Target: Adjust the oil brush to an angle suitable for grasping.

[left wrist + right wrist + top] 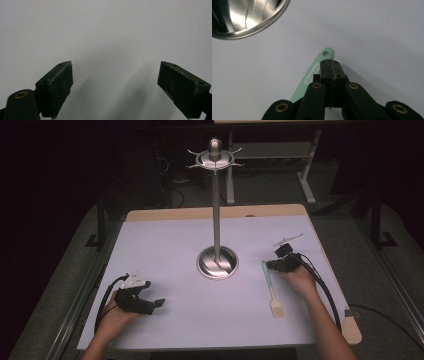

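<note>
A green-handled brush (270, 285) lies flat on the white mat (175, 250), right of the steel stand, its pale bristle head (276, 309) toward the front edge. My right gripper (272, 265) hovers at the handle's far end, jaws shut together. In the right gripper view the green handle (312, 77), with a hole at its tip, runs beneath and left of my right gripper (331, 65); nothing shows between the pads. My left gripper (154, 293) rests at the front left, open. In the left gripper view my left gripper (116, 80) has bare mat between its pads.
A tall steel stand (216, 210) with a round base (217, 262) and a hooked crown (215, 156) rises from the mat's middle; its base (247, 17) is close to my right gripper. A small white utensil (288, 239) lies at the back right.
</note>
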